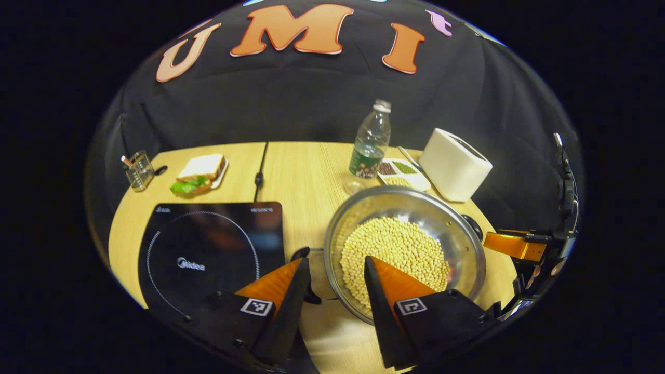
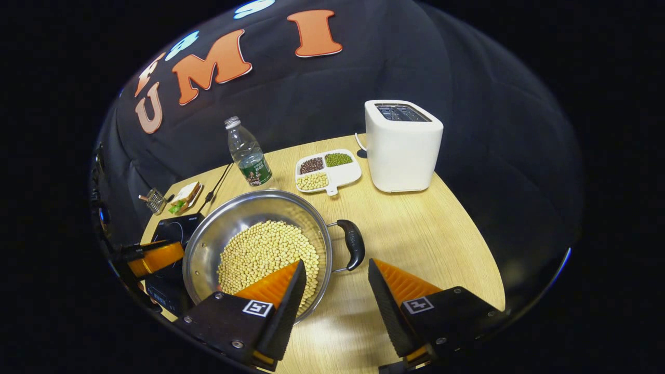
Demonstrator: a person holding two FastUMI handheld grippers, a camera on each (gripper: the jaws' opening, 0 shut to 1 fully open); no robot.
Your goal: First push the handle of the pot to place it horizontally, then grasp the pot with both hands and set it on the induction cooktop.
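In the left gripper view the left gripper (image 1: 336, 272) hangs low over the near edge of the table (image 1: 306, 176), its jaws wide apart and holding nothing; one finger sits over the induction cooktop (image 1: 208, 254), the other over the near rim of the pot (image 1: 405, 249), with the pot's left handle (image 1: 304, 257) showing just behind the first finger. In the right gripper view the right gripper (image 2: 335, 280) is also spread wide and empty, one finger over the pot's rim and the other over bare table, the black right handle (image 2: 353, 244) lying level between and just beyond them. The steel pot, full of pale soybeans (image 2: 267, 257), stands on the table just beside the cooktop, toward the near edge. Farther back stand a water bottle (image 1: 371, 140), a divided dish of beans (image 2: 328, 171) and a white toaster (image 2: 402, 145) near the far edge, with a sandwich on a plate (image 1: 200, 174) and a small glass holder (image 1: 137, 170) toward the far left corner.
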